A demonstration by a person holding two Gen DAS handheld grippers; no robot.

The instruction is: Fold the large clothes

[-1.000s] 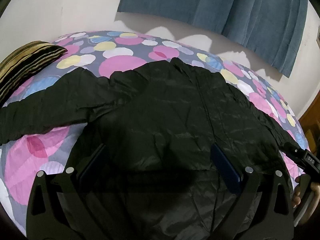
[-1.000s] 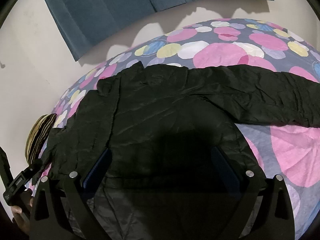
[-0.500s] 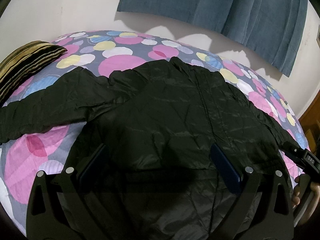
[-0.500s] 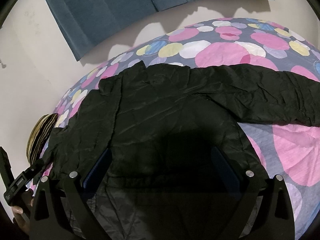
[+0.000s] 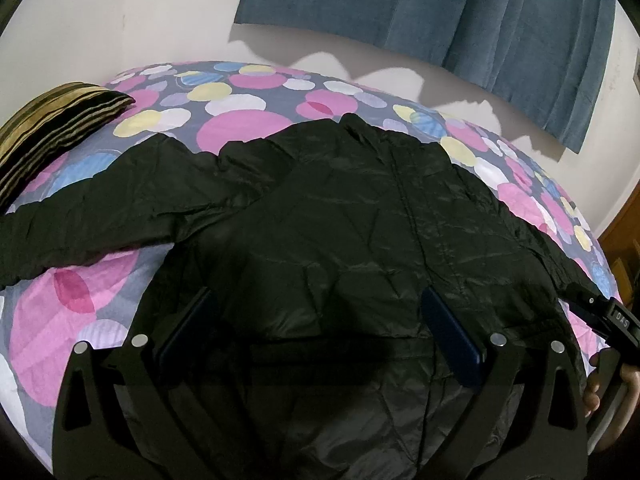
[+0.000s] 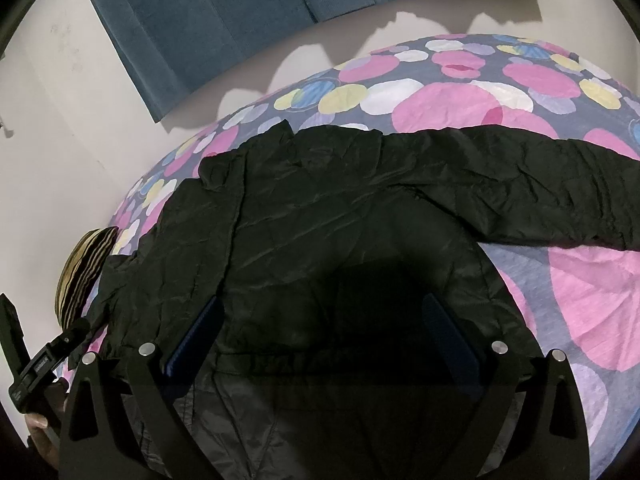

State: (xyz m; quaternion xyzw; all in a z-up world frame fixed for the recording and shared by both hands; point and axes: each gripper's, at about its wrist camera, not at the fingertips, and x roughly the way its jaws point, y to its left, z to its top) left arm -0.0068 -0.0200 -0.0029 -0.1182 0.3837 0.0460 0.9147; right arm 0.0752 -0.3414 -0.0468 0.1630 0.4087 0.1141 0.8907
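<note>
A large black jacket (image 5: 360, 216) lies spread on the bed, front up, zipper line down its middle, collar toward the wall. One sleeve (image 5: 80, 216) stretches out left in the left wrist view; the other sleeve (image 6: 520, 192) stretches right in the right wrist view. The jacket body (image 6: 320, 232) fills the middle of the right wrist view. My left gripper (image 5: 320, 320) is open above the jacket's lower hem, empty. My right gripper (image 6: 320, 328) is open above the hem too, empty. The other gripper shows at each view's edge.
The bed has a sheet with pink, yellow and blue circles (image 5: 240, 124). A striped gold and black pillow (image 5: 48, 128) lies at the left end, also seen in the right wrist view (image 6: 84, 272). A blue curtain (image 5: 440, 12) hangs on the white wall behind.
Both views have shifted only slightly; the jacket sits a little lower and closer in frame. The jaws stay open and the jacket has not moved on the bed.
</note>
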